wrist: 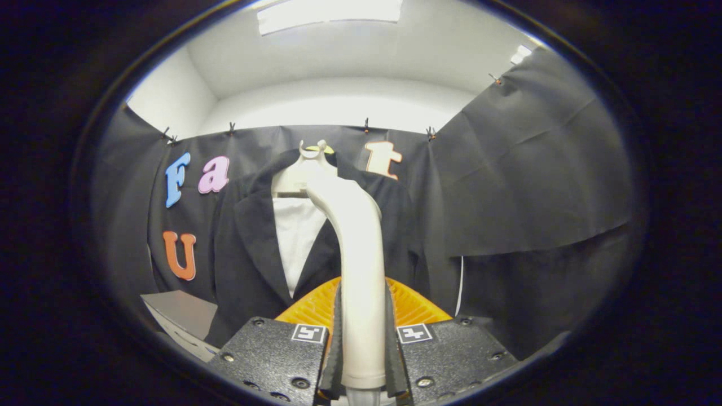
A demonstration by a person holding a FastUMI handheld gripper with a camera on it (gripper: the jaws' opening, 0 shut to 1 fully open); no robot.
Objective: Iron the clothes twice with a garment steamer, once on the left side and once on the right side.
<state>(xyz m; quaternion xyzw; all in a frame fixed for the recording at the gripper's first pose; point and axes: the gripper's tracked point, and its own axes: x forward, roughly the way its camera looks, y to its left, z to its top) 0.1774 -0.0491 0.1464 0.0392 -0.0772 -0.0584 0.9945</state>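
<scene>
A: What is the hand-held gripper [364, 338] doing?

B: Its two fingers [337, 338] are closed in on the handle of the garment steamer [355, 254], one pressing each side. The handle stands upright between them.

A: And the steamer's shape?

B: A pale, cream-coloured shaft that rises straight out of the fingers, then bends over toward the left at its top, where the head points at the clothes.

A: Where are the clothes?

B: Straight beyond the fingers. A dark suit jacket [248, 248] hangs on a pale mannequin-style hanger [304, 172] against the black cloth wall [530, 169] of the booth. The lapels fall open, and a white shirt [296, 237] shows between them.

A: Is the steamer touching the jacket?

B: I cannot tell. The bent top overlaps the neck of the hanger and the jacket's right-hand lapel, but the depth between them is not clear.

A: Anything else near the fingers?

B: A ribbed orange part [414, 304] sits just behind the steamer's shaft, spreading to both sides. Lower left of the jacket there is a grey flat board [180, 310], tilted.

A: And overhead?

B: A white ceiling with a bright light panel [330, 14].
</scene>
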